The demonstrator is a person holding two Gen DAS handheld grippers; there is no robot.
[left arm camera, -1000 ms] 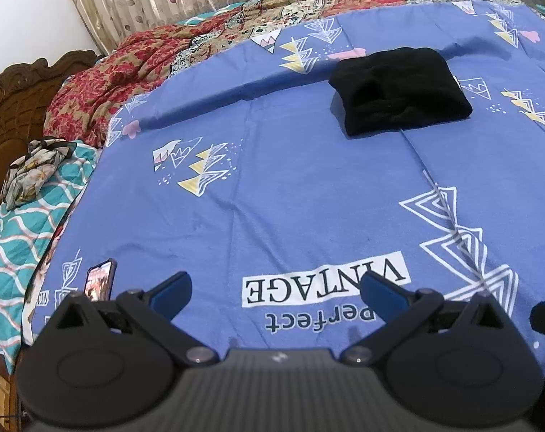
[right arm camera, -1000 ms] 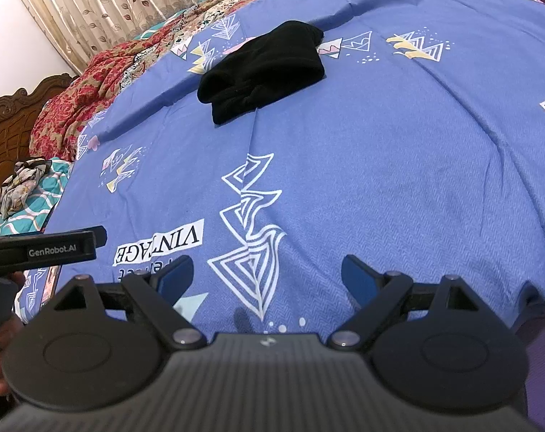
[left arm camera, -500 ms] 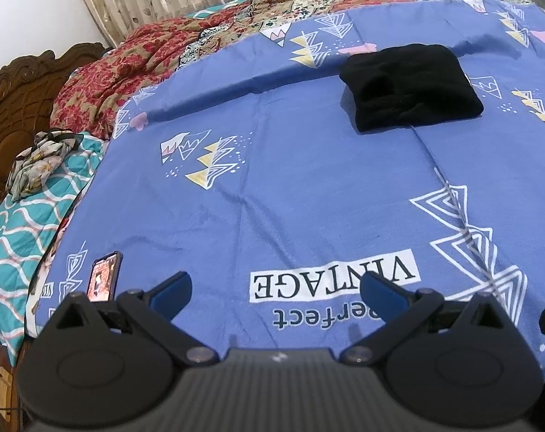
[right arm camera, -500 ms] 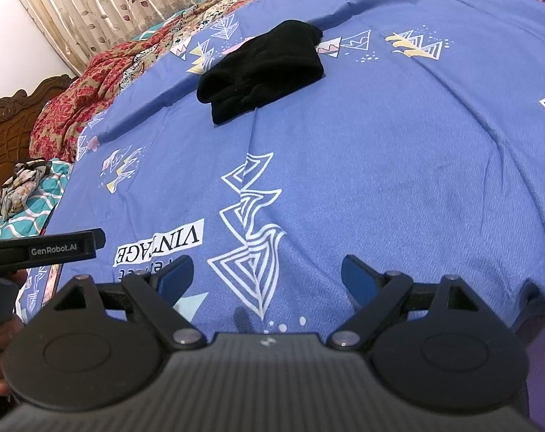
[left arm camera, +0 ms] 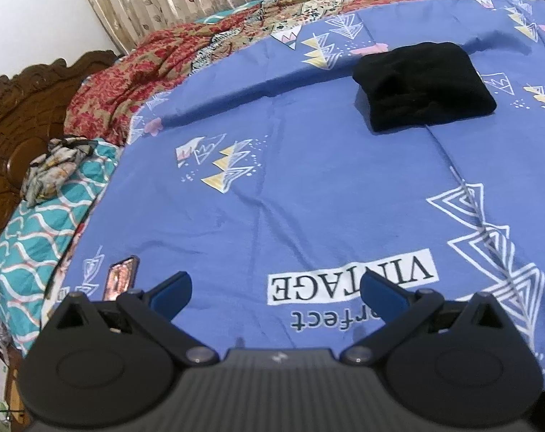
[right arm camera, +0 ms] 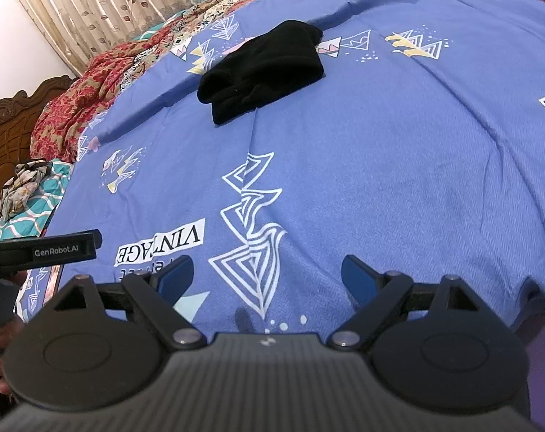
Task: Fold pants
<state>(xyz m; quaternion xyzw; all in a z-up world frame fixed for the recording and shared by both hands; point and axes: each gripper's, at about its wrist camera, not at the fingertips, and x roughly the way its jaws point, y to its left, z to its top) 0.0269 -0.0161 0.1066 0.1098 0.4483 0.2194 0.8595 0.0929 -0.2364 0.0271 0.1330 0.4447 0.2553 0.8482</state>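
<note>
The pants (left arm camera: 425,86) are a soft, matt black cloth, thick and slightly fuzzy. Under them the blue bedsheet (left arm camera: 308,180) is a woven cotton-like cloth with a fine herringbone weave, matt, lightly creased, with flat printed patterns. The headboard (left arm camera: 17,115) is dark carved wood with a dull sheen. Both the left gripper (left arm camera: 274,288) and right gripper (right arm camera: 267,275) are matt black plastic with ribbed housings, small metal pins and smooth blue pads (right arm camera: 175,273)
</note>
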